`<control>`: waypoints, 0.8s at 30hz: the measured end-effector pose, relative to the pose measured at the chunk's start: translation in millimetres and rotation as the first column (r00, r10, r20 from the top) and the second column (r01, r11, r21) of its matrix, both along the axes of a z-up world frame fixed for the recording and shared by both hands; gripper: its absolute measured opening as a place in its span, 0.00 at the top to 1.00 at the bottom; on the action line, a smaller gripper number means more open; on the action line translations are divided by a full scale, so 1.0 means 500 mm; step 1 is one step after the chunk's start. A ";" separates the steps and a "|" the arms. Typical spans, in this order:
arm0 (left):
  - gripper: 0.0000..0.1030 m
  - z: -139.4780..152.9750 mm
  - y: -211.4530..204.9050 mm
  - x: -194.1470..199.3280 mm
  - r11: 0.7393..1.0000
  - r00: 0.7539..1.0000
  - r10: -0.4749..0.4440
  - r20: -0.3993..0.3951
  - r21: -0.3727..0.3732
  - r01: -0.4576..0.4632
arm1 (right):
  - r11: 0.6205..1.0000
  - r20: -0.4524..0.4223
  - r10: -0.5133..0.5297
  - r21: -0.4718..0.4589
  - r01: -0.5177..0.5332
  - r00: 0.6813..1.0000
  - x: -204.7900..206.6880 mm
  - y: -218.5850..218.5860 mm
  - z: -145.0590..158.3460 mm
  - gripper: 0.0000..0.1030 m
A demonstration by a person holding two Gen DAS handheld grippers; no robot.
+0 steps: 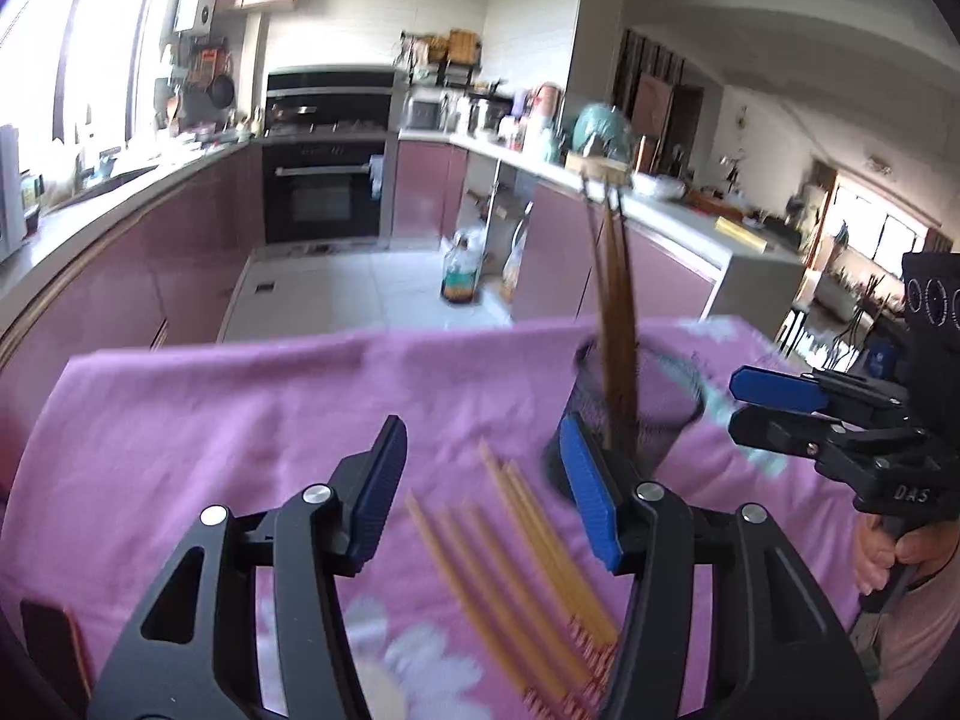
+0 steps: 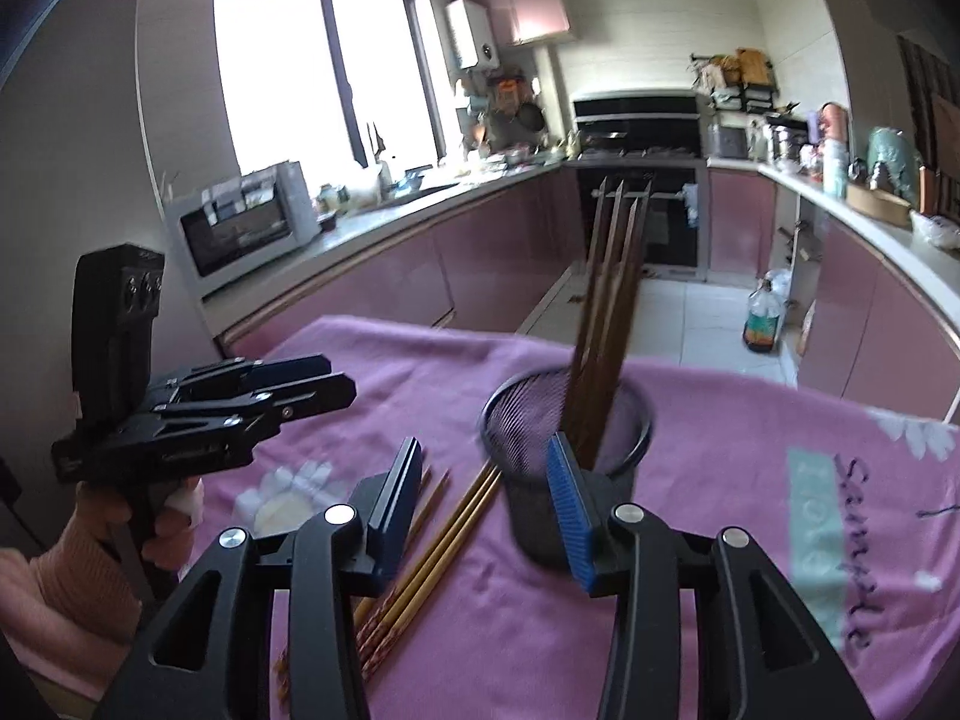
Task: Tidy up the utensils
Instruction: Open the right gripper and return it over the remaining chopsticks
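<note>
Hovering over the worktop (image 1: 180,396) with its purple cloth, your left tongs (image 1: 480,492) are spread wide and hold nothing. Below and between their blue pads lie the light bamboo chopsticks (image 1: 510,546), loose on the cloth in a rough fan. Just to the right stands the black mesh holder (image 2: 564,420), upright, with dark brown chopsticks (image 2: 606,324) leaning inside it. Your right tongs (image 2: 486,510) are also spread wide and empty, the right pad in front of the holder.
</note>
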State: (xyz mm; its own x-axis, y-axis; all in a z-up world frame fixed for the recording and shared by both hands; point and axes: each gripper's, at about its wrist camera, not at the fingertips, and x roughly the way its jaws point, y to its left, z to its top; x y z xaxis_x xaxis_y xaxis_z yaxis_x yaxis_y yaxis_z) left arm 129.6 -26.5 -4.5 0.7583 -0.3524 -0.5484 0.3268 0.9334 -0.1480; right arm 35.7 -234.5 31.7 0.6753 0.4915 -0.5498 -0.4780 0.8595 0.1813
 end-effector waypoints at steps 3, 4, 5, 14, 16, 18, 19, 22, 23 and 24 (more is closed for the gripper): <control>0.49 -0.046 0.015 -0.026 0.999 0.999 0.007 -0.043 0.048 -0.005 | 1.000 -0.075 0.027 0.001 -0.027 0.997 -0.004 0.022 -0.043 0.60; 0.49 -0.062 0.018 -0.035 0.999 0.998 0.006 -0.060 0.054 -0.002 | 0.999 -0.100 0.032 -0.001 -0.033 0.994 -0.003 0.029 -0.058 0.60; 0.49 -0.077 0.025 -0.042 0.999 0.997 0.003 -0.078 0.053 0.002 | 0.999 -0.124 0.035 -0.003 -0.036 0.992 -0.002 0.036 -0.073 0.60; 0.49 -0.157 0.016 -0.068 0.997 0.985 0.004 -0.173 0.077 0.010 | 0.998 -0.241 0.037 -0.045 -0.049 0.970 -0.023 0.083 -0.150 0.60; 0.49 -0.164 0.004 -0.068 0.996 0.983 -0.001 -0.181 0.088 0.017 | 0.997 -0.250 0.036 -0.053 -0.051 0.968 -0.030 0.085 -0.158 0.61; 0.49 -0.169 0.000 -0.076 0.996 0.982 -0.008 -0.189 0.090 0.026 | 0.996 -0.256 0.032 -0.069 -0.051 0.966 -0.039 0.088 -0.167 0.61; 0.49 -0.173 -0.002 -0.078 0.995 0.981 -0.010 -0.196 0.091 0.028 | 0.996 -0.259 0.029 -0.076 -0.050 0.966 -0.043 0.088 -0.170 0.62; 0.49 -0.177 -0.002 -0.080 0.996 0.978 -0.013 -0.206 0.089 0.032 | 0.995 -0.264 0.028 -0.088 -0.053 0.964 -0.054 0.089 -0.177 0.62; 0.49 -0.176 -0.002 -0.081 0.995 0.978 -0.013 -0.209 0.090 0.032 | 0.994 -0.265 0.028 -0.092 -0.054 0.964 -0.056 0.088 -0.178 0.62; 0.49 -0.178 -0.003 -0.082 0.995 0.977 -0.014 -0.212 0.091 0.034 | 0.994 -0.266 0.028 -0.096 -0.055 0.964 -0.059 0.089 -0.179 0.63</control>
